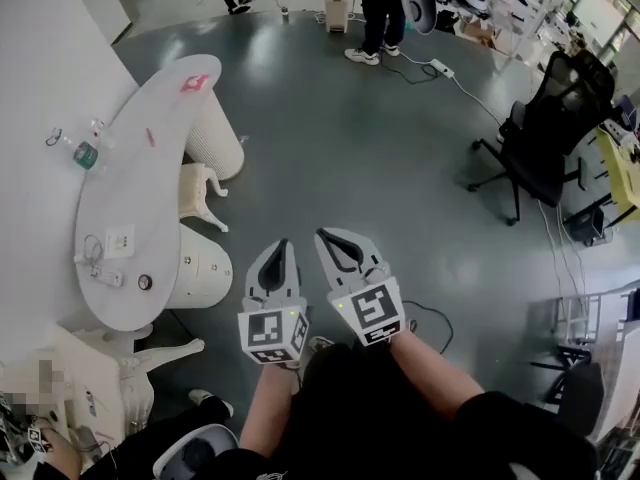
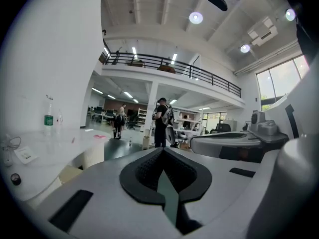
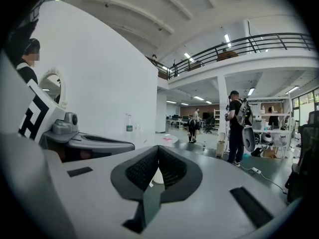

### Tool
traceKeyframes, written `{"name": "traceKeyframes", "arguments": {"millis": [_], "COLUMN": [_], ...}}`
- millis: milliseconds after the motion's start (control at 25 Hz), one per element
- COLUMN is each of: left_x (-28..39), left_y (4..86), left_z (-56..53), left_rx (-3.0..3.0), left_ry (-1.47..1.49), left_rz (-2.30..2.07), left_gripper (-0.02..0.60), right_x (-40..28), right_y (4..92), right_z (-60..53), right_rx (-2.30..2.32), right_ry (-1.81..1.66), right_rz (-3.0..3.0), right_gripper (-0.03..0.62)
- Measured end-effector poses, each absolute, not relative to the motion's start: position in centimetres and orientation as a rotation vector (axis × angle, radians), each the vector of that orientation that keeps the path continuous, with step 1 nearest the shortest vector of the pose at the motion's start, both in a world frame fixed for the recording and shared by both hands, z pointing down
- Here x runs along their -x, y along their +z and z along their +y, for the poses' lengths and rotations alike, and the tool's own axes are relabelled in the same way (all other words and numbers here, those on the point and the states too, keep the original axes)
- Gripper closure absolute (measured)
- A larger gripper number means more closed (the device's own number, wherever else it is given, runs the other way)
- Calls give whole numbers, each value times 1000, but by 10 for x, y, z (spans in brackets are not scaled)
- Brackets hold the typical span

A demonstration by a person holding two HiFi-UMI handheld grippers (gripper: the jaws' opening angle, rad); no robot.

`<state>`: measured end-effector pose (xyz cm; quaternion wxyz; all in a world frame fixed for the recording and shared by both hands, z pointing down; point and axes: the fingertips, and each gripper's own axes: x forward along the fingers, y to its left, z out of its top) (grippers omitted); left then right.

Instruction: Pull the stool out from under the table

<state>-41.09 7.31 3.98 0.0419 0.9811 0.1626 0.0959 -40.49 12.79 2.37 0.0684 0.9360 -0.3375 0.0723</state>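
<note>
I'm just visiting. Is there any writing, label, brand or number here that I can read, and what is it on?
No text here can be read.
Label on the bottle: green, too small to read.
Red mark on the table: blurred, no letters can be made out.
Black-and-white squares on the left tool and the right tool: code patterns, not words.

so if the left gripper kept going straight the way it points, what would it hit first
Nothing close, it seems: the left gripper, jaws shut, points out over bare floor, with the table off to its left. It would probably meet the floor itself first, well ahead; depth is hard to judge.
</note>
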Motion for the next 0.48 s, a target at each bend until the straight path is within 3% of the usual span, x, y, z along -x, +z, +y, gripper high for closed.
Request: {"name": "traceKeyframes", "arguments": {"millis": [240,480], "left_x": [395,339], "left_y": [45,44], "left_z": [97,114], "left_rx": [-3001,-3051], "left_ry": [332,329], "left_rz": [545,467], "left_gripper": [575,575], "right_x": [387,325], "right_y": [33,30], "right_z": [151,168], "right_rx": [-2851,-2833], "right_ry": [277,221], "right_rz": [-997,-1069], "right_gripper": [588,588]}}
